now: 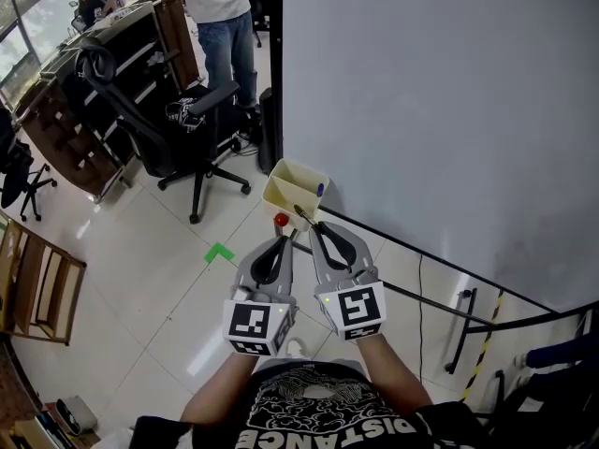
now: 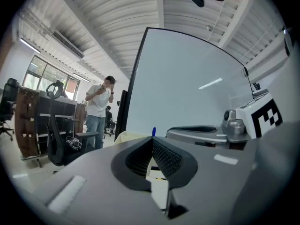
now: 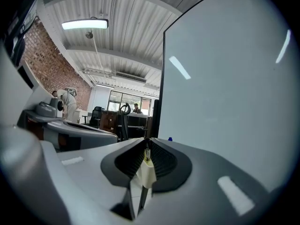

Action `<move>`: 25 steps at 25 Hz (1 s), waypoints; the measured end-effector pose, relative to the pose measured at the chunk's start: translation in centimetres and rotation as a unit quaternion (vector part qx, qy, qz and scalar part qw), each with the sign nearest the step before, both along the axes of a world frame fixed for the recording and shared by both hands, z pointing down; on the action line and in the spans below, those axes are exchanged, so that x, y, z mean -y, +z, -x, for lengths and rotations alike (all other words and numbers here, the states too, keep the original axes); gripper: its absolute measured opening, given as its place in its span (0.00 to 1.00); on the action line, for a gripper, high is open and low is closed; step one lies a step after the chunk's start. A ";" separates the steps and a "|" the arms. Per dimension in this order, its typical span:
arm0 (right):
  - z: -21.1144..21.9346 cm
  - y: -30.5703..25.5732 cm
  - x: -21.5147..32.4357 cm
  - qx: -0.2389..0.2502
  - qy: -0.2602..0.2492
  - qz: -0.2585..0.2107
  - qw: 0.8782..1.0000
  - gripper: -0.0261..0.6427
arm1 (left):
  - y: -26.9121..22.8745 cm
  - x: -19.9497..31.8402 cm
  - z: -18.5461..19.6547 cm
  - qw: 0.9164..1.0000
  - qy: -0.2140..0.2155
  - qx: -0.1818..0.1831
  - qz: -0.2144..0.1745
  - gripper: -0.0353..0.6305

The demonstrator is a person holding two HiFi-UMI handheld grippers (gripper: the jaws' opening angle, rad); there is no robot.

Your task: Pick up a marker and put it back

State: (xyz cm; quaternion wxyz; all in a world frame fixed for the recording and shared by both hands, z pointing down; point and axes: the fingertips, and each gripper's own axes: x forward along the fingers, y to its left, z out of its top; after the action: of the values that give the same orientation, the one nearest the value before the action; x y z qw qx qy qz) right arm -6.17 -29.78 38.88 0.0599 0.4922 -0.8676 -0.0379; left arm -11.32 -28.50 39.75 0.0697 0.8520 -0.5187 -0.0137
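A cream marker box (image 1: 279, 195) hangs at the lower left corner of the whiteboard (image 1: 440, 110), with a blue-capped marker (image 1: 320, 189) standing in it. My right gripper (image 1: 315, 226) is just in front of the box, level, and shut on a thin marker (image 1: 303, 215) that pokes out past its tips. In the right gripper view that marker (image 3: 148, 165) sits clamped between the pads of the right gripper (image 3: 146, 143). My left gripper (image 1: 282, 241) is close beside it on the left, shut, with nothing between its pads; the left gripper (image 2: 152, 142) points toward the blue cap (image 2: 153, 131). A small red thing (image 1: 281, 220) shows just beyond its tips.
A black office chair (image 1: 178, 129) stands on the tiled floor to the left, with desks behind it. A person (image 1: 220, 17) stands near the whiteboard's far edge. The whiteboard's black stand (image 1: 468, 311) runs along the floor to the right. A green tape mark (image 1: 219, 252) is on the floor.
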 end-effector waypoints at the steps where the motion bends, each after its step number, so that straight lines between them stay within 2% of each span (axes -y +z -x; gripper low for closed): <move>1: -0.2 -0.5 -0.4 0.004 -0.001 -0.005 1.000 0.09 | -0.2 -0.2 -0.3 1.000 0.000 0.000 -0.002 0.06; 12: -2.6 -4.0 -4.3 0.020 -0.018 -0.038 0.999 0.09 | -1.5 -3.0 -3.1 1.000 -0.008 0.005 -0.013 0.06; 25: -5.1 -5.0 -8.3 0.026 -0.042 -0.044 0.998 0.09 | -2.9 -6.0 -5.3 0.999 -0.034 0.006 -0.034 0.06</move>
State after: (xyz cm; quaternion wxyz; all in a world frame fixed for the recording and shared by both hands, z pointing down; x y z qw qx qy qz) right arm -1.09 -21.50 33.90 0.0143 0.4587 -0.8861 -0.0653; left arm -5.99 -22.54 36.83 0.0372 0.8358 -0.5470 -0.0289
